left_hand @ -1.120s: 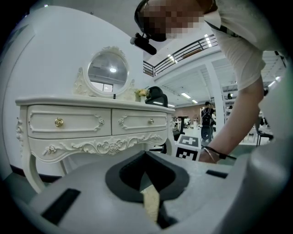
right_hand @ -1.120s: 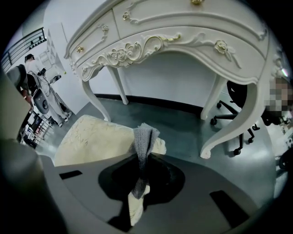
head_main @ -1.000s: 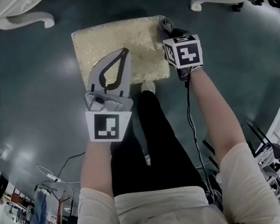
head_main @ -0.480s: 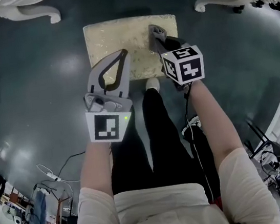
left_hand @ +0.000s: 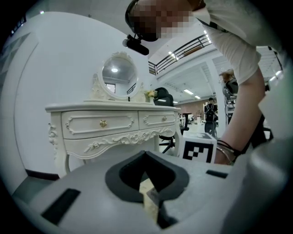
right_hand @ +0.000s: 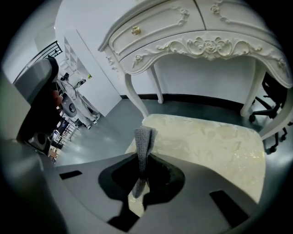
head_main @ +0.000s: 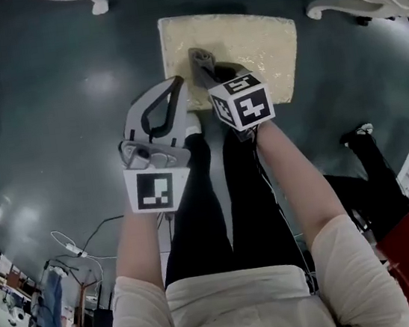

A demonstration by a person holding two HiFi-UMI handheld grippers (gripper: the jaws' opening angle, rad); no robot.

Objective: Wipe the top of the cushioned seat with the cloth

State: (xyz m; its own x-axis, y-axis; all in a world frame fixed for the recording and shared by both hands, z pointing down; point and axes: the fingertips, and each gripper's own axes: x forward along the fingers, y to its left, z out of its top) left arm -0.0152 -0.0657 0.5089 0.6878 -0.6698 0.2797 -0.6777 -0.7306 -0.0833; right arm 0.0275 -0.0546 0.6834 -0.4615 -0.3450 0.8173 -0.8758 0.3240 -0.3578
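The right gripper (right_hand: 141,185) is clamped on a grey cloth (right_hand: 143,146). The cloth stands up from the jaws over the near edge of the cream seat (right_hand: 206,141), apparently ready for wiping. The left gripper (head_main: 173,88) is closed and empty, held alongside, seemingly kept out of the work.

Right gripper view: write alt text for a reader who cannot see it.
The right gripper has its jaws shut on a grey knitted cloth that sticks up between them, with a cream patterned cushioned seat beyond it. Behind the seat stands an ornate white dressing table on a dark floor.
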